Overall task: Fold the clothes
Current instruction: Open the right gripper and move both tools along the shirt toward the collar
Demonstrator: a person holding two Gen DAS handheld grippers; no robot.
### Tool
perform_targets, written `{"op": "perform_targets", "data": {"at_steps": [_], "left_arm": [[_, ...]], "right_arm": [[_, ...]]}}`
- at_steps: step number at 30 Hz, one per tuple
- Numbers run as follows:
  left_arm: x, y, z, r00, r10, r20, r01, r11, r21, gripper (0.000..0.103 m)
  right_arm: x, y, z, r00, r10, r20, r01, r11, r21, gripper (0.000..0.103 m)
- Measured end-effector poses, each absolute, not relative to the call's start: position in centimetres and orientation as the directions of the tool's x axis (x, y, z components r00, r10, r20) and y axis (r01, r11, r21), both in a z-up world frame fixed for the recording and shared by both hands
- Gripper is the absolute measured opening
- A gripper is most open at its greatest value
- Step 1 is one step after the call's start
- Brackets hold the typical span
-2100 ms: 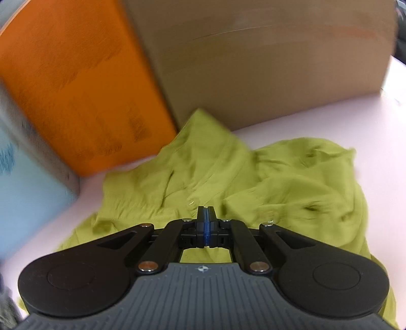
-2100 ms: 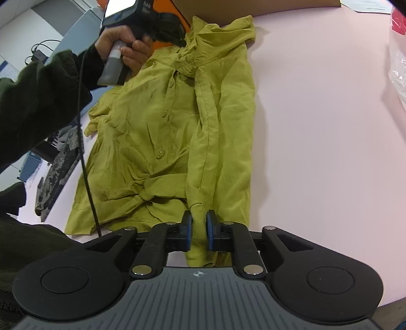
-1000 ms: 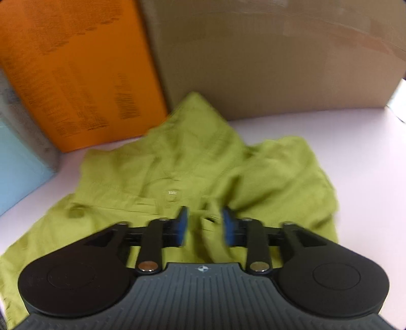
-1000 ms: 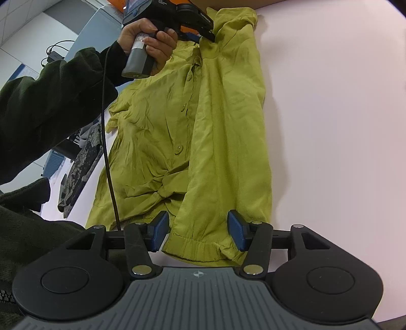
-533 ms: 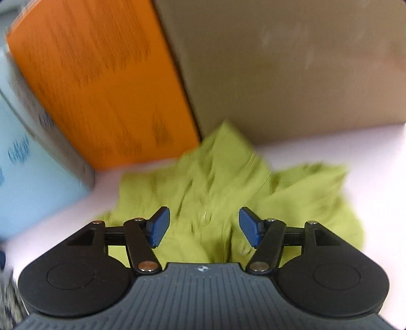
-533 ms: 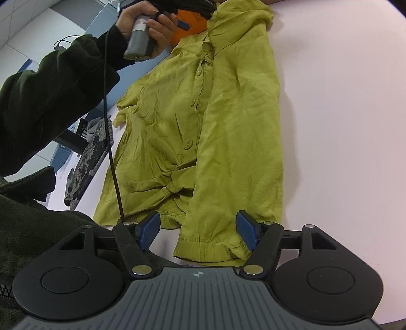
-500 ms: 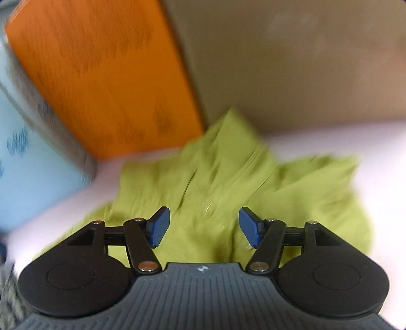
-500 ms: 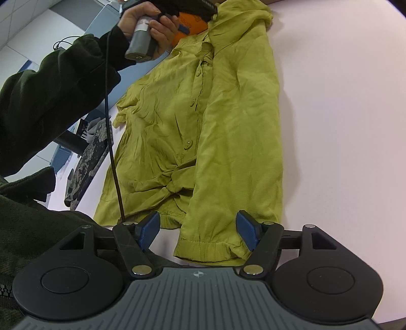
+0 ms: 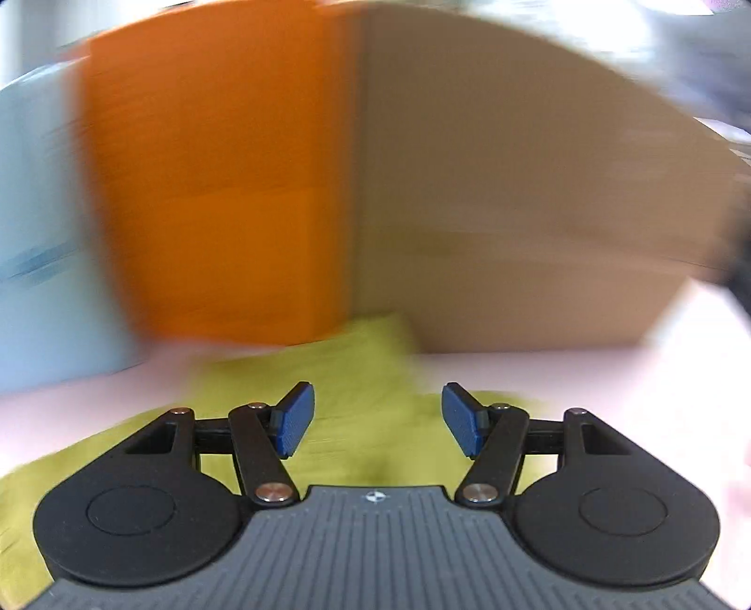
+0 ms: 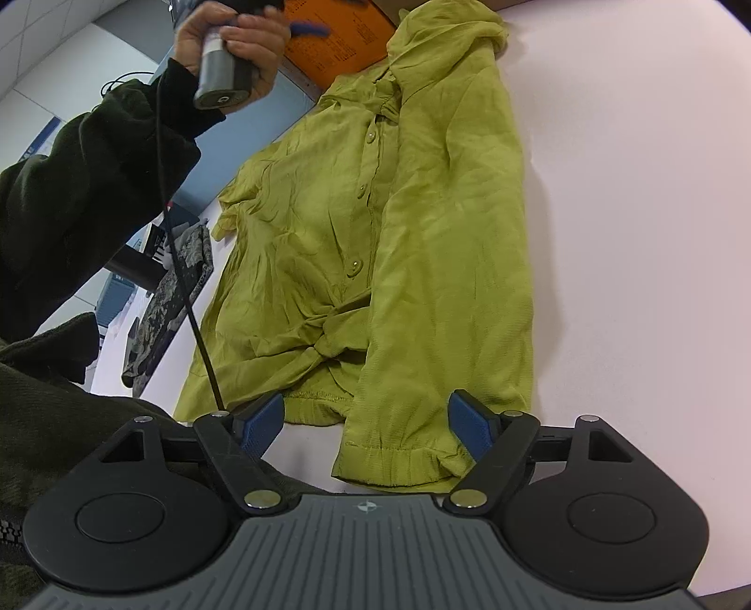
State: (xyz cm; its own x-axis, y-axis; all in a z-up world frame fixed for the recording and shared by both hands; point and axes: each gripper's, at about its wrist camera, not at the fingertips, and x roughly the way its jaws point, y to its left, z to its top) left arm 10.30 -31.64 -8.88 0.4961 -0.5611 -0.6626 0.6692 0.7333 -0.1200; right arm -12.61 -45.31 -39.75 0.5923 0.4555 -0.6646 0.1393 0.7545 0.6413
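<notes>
Right gripper (image 10: pixel 366 422): jaws spread wide, holding nothing. The green shirt (image 10: pixel 422 211) lies flat on the pink bench (image 10: pixel 633 234), stretching away ahead of it; one sleeve cuff (image 10: pixel 394 462) lies between and just below the blue pads.

Left gripper (image 9: pixel 374 417): jaws also wide apart, empty; view heavily blurred. Shirt fabric sits beneath and just ahead of it. Beyond stand an orange box (image 9: pixel 216 187) and a brown cardboard box (image 9: pixel 516 211). The left hand (image 10: pixel 230 37) grips the handle, raised above the collar end.

Blk grippers (image 10: pixel 366 424), blue pads (image 10: pixel 471 429), dk-green sleeve (image 10: pixel 94 187)
</notes>
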Motion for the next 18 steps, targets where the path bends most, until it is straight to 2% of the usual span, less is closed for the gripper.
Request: {"op": "perform_targets", "data": {"at_steps": [3,4,7,9,11,14,18], "left_arm": [[9.5,-35.4,-11.1,0.44,-0.527,-0.727,0.73,0.681,-0.051,0.066],[9.8,-36.4,-12.2,0.452,-0.476,-0.754,0.712,0.702,-0.016,0.065],[12.6,-37.0,-15.1,0.474,-0.301,-0.828,0.557,0.83,0.017,0.064],[14.4,-36.4,-16.8,0.443,-0.226,-0.867,0.471,0.882,0.011,0.063],[14.9,-35.8,-17.5,0.445,-0.213,-0.87,0.459,0.889,0.017,0.071],[14.5,-36.0,-17.4,0.464,-0.204,-0.862,0.489,0.87,0.057,0.071],[14.3,-36.1,-17.3,0.479,-0.188,-0.857,0.493,0.865,0.086,0.074]], "right_arm": [[-12.8,-45.1,-39.7,0.597,0.449,-0.664,0.142,0.756,0.639,0.078],[-12.8,-45.1,-39.6,0.599,0.446,-0.665,0.144,0.757,0.638,0.078],[-13.5,-45.1,-39.6,0.609,0.432,-0.665,0.157,0.756,0.636,0.078],[-14.0,-45.2,-39.6,0.617,0.429,-0.659,0.168,0.747,0.643,0.078],[-14.3,-45.1,-39.5,0.62,0.425,-0.659,0.173,0.746,0.644,0.078],[-15.0,-45.1,-38.0,0.639,0.407,-0.653,0.15,0.766,0.625,0.078],[-16.0,-46.4,-33.4,0.726,0.347,-0.594,0.112,0.792,0.6,0.078]]}}
